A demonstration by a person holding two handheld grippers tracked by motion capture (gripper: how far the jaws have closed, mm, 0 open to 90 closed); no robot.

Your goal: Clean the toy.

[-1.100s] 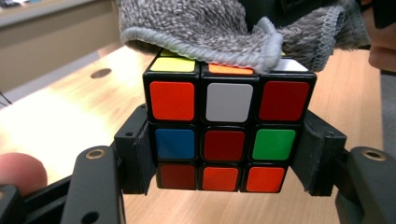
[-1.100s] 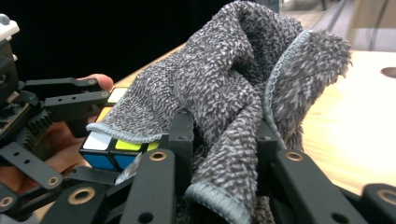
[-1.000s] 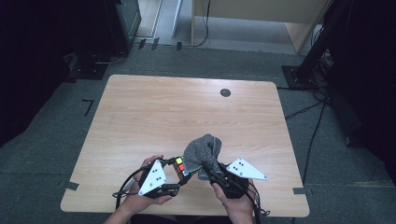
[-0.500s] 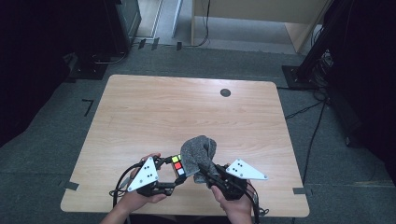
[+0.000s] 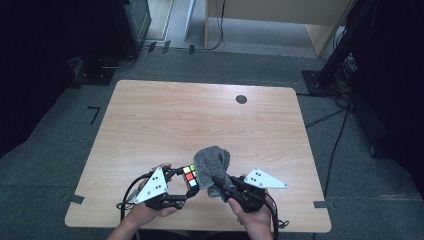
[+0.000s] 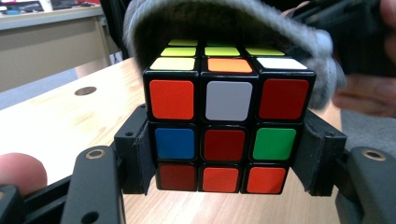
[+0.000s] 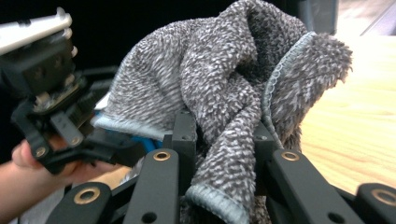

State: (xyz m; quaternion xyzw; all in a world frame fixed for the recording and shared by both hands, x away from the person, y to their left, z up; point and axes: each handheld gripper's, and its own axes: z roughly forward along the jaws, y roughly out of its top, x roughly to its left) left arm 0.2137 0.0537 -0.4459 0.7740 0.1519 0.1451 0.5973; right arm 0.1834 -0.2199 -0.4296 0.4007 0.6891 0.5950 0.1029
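A Rubik's cube (image 5: 191, 176) (image 6: 227, 125) with red, orange, white, blue, green and yellow squares is held just above the table's near edge, and my left gripper (image 5: 188, 186) (image 6: 227, 156) is shut on its two sides. A grey fluffy cloth (image 5: 214, 162) (image 7: 219, 88) lies against the cube's far and top sides; in the left gripper view the cloth (image 6: 219, 23) arches over the cube. My right gripper (image 5: 220, 182) (image 7: 223, 147) is shut on a bunched fold of that cloth. The left gripper (image 7: 51, 98) appears at the left of the right gripper view.
The wooden table (image 5: 165, 120) has a small dark round disc (image 5: 241, 99) (image 6: 85, 90) near its far edge. Grey carpet surrounds the table, with dark stands and cables at the sides and a wooden cabinet (image 5: 270, 15) beyond the far edge.
The cloth has shifted a little over the cube, from drooping toward the right gripper to bunched above the cube. Both hands have stayed near the front edge.
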